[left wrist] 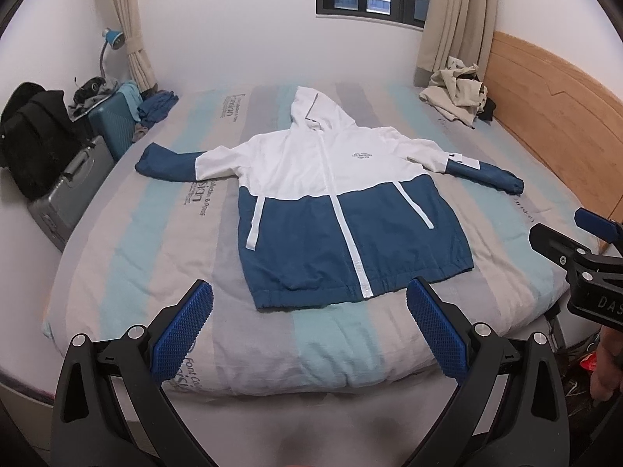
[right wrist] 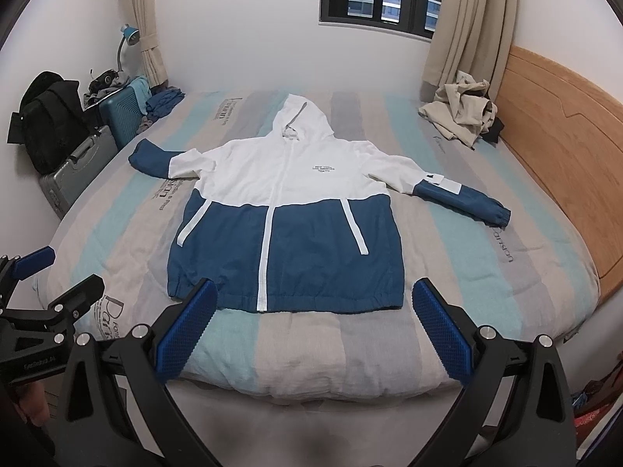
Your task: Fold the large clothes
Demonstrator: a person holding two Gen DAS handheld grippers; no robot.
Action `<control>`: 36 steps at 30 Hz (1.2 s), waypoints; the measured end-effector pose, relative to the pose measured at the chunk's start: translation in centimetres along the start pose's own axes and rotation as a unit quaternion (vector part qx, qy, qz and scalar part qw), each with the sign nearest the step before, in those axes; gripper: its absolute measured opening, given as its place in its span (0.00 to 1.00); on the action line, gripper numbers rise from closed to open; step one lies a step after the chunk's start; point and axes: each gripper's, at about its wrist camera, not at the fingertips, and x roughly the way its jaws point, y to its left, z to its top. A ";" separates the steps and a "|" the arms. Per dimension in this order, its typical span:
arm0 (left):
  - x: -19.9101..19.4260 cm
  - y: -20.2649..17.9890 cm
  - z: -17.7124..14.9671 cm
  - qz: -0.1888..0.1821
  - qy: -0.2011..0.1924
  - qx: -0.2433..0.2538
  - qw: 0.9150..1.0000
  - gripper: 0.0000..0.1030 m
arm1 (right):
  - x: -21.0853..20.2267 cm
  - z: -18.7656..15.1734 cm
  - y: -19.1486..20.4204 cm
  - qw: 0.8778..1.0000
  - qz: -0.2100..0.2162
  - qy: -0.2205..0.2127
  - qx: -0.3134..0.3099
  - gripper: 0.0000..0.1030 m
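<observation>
A white and blue hooded jacket lies flat and front-up on the striped bed cover, sleeves spread to both sides, hood toward the window. My left gripper hovers open just short of the jacket's hem, holding nothing. My right gripper is open too, level with the hem and empty. In the left wrist view the right gripper shows at the right edge; in the right wrist view the left gripper shows at the left edge.
A crumpled beige garment sits at the bed's far right corner by the wooden headboard. A grey suitcase, a teal suitcase, a black bag and a lamp stand left of the bed.
</observation>
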 end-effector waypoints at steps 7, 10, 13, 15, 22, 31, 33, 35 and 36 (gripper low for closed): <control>-0.2 -0.2 0.1 0.001 -0.007 0.011 1.000 0.94 | 0.1 0.1 0.7 1.000 0.001 -0.001 -0.006 0.93; 0.1 -0.1 0.2 0.000 -0.004 0.008 1.000 0.94 | 0.1 0.1 0.6 1.000 0.006 -0.002 -0.001 0.93; 0.1 0.0 0.3 -0.005 -0.002 0.004 1.000 0.94 | 0.1 0.0 0.7 1.000 0.005 -0.002 -0.006 0.93; 0.2 0.0 0.3 -0.004 -0.002 0.003 1.000 0.94 | 0.1 0.0 0.7 1.000 0.005 -0.002 -0.006 0.93; 0.0 0.3 0.5 -0.002 -0.002 0.003 1.000 0.94 | 0.1 0.1 0.8 1.000 0.005 -0.003 -0.009 0.93; -0.2 0.2 0.4 -0.005 -0.007 0.002 1.000 0.94 | -0.1 0.6 0.8 1.000 0.007 -0.005 -0.008 0.93; -0.1 0.2 0.4 -0.006 -0.006 0.003 1.000 0.94 | 0.0 0.7 0.8 1.000 0.006 -0.005 -0.007 0.93; -0.1 0.3 0.4 -0.008 -0.006 0.002 1.000 0.94 | -0.1 0.7 0.8 1.000 0.005 -0.006 -0.006 0.93; -0.2 0.1 0.4 -0.008 -0.006 0.002 1.000 0.94 | -0.1 0.8 0.8 1.000 0.003 -0.007 -0.005 0.93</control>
